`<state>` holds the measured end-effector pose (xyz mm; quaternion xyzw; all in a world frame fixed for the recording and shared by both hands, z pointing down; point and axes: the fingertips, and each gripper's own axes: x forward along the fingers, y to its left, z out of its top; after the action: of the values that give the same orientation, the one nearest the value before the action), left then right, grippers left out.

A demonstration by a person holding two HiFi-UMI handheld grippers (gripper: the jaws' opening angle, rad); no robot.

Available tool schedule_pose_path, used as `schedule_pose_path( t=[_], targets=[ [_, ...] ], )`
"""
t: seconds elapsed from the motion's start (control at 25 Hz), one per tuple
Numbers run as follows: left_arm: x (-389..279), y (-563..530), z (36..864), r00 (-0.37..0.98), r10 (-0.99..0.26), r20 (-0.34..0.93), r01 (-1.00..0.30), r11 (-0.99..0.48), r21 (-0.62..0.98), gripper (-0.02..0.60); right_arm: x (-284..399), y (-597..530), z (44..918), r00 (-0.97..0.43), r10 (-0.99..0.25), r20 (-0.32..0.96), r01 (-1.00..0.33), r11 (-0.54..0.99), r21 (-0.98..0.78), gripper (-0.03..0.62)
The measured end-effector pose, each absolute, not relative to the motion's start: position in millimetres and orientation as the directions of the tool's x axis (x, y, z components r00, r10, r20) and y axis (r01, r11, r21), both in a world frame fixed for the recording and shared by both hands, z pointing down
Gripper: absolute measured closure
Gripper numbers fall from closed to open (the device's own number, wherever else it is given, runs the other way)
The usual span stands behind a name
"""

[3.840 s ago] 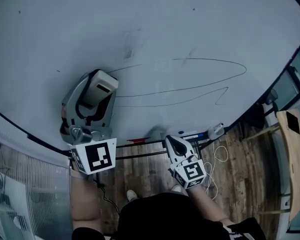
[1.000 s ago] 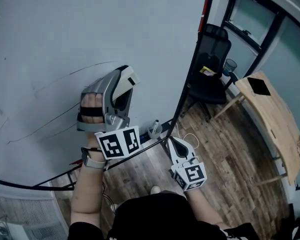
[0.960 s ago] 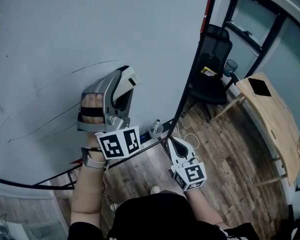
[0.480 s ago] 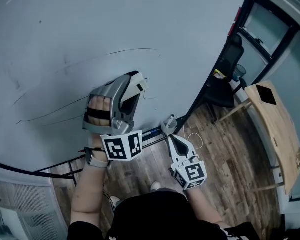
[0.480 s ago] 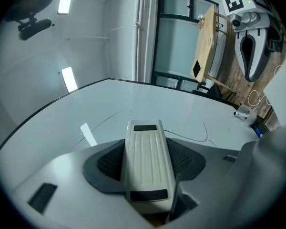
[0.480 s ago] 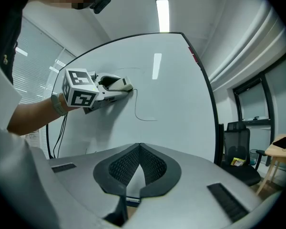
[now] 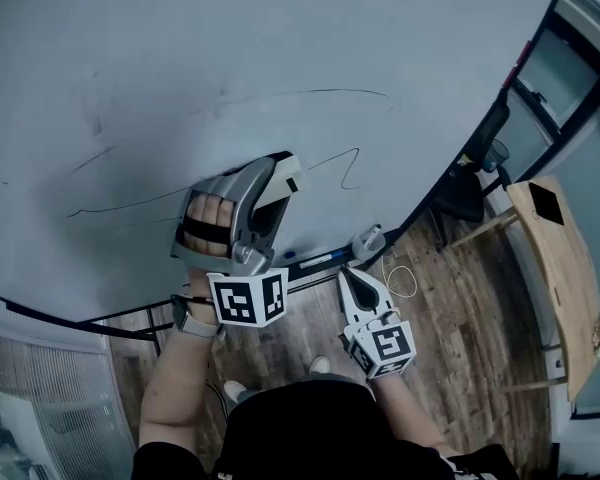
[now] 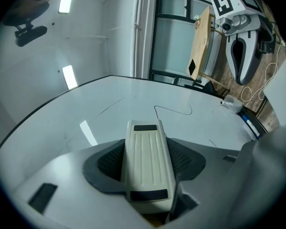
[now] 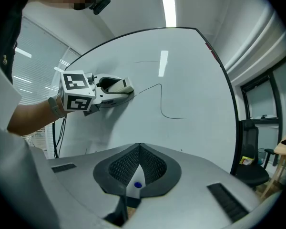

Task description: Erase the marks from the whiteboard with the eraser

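Wiping step is on, I'd say, and nowhere near done. The left gripper [image 7: 267, 194] is clamped on the eraser [image 8: 148, 162], which fills the gap between its jaws. The eraser's front end is at the whiteboard [image 7: 280, 28], right on the lower pen line [image 7: 120, 205]. Looks like it's touching, but I can't swear to it from these angles.

Just ahead of the eraser is the squiggle [image 8: 171, 111] where that line ends, and above it there's a long arc [image 7: 310, 92] that's untouched. So 2 big strokes left, plus a few small specks.

The right gripper [image 7: 354, 282] hangs low, well away from the board, jaws pressed together on nothing.

Next move, my guess: keep the pad flat and pressed, sweep right over the squiggle, then run back left along the line and go up for the arc. A tilted eraser would probably just skip over the thin line.
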<state>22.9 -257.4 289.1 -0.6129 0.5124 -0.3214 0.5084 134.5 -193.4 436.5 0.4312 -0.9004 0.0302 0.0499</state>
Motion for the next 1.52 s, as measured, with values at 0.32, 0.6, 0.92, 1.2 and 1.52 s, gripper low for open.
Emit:
schedule_pose_path(
  t=[0.32,0.6,0.92,1.2,1.52],
  targets=[
    [-40.4,-223.6,297.2,0.273,-0.956,-0.105,-0.277,0.026,-0.960,0.322,63.5,-172.1,436.7,-0.671,-0.734,0.108,-0.739,0.673,-0.018,0.566],
    [-93.2,-197.1,303.6,0.277,-0.957,-0.090,-0.249,0.019,-0.968,0.322,9.9,-156.1,438.4,-0.700,-0.706,0.109,-0.711,0.703,-0.014,0.566],
    [-157.0,-165.2,293.0,0.271,-0.957,-0.106,-0.254,0.036,-0.967,0.321,-47.7,-137.7,434.7,-0.731,-0.675,0.099,-0.678,0.735,0.002,0.566],
    [-213.1,-138.7,268.7,0.233,-0.958,-0.167,-0.325,0.085,-0.942,0.319,-94.6,-123.9,430.9,-0.763,-0.641,0.085,-0.643,0.766,0.012,0.566],
    [-271.1,-110.7,275.8,0.188,-0.962,-0.196,-0.371,0.115,-0.921,0.319,-144.1,-108.7,434.6,-0.809,-0.581,0.092,-0.583,0.813,0.005,0.566]
  ],
)
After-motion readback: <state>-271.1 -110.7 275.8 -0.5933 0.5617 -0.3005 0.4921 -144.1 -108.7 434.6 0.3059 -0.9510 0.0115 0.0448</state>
